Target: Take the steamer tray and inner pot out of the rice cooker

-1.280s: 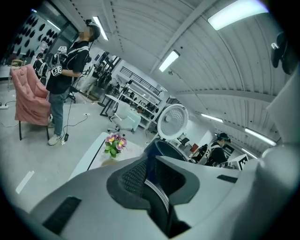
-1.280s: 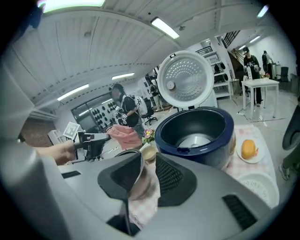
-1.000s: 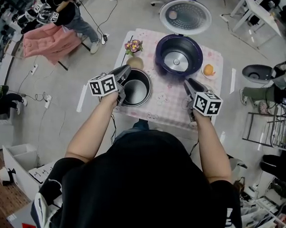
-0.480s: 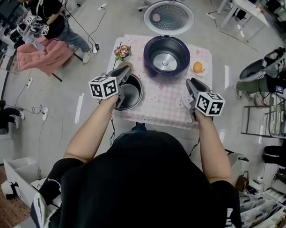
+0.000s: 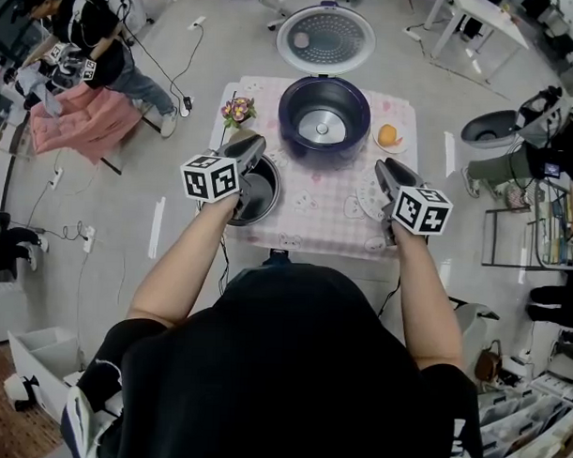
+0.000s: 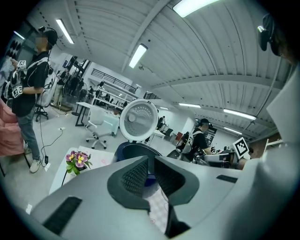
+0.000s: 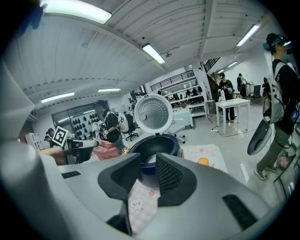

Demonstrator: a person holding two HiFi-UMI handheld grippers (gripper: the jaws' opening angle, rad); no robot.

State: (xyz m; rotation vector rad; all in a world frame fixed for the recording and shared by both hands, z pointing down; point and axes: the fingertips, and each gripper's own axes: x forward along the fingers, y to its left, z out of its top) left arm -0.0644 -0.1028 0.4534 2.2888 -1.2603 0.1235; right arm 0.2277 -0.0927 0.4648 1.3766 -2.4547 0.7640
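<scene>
Below your left gripper point(image 5: 255, 142), the dark inner pot point(image 5: 261, 196) stands on the surface point(image 5: 310, 229) at its left edge, in the middle left of the head view. The gripper hangs over the pot's upper left rim and hides that part. Whether it touches the rim cannot be told. In the left gripper view the jaws of your left gripper point(image 6: 151, 163) stand a narrow slit apart with nothing between them. The pot is hidden below the gripper's body there.

Your right gripper point(image 5: 383, 167) is at the right side of the surface, well apart from the pot. Its jaws stand wider apart in the right gripper view point(image 7: 147, 161), and they too are empty.

Straight beyond both grippers sits the rice cooker point(image 5: 324, 117), its lid point(image 5: 326, 37) tipped up and back. Its hollow shows a bare metal floor. A pale round shape point(image 5: 367, 198) lies on the cloth just left of your right gripper and is partly covered by it. It is too faint to tell whether that is the steamer tray.

Each gripper's cube point(image 5: 211, 177) bears square black-and-white markers. Any lettering on the cooker is too small to read.
</scene>
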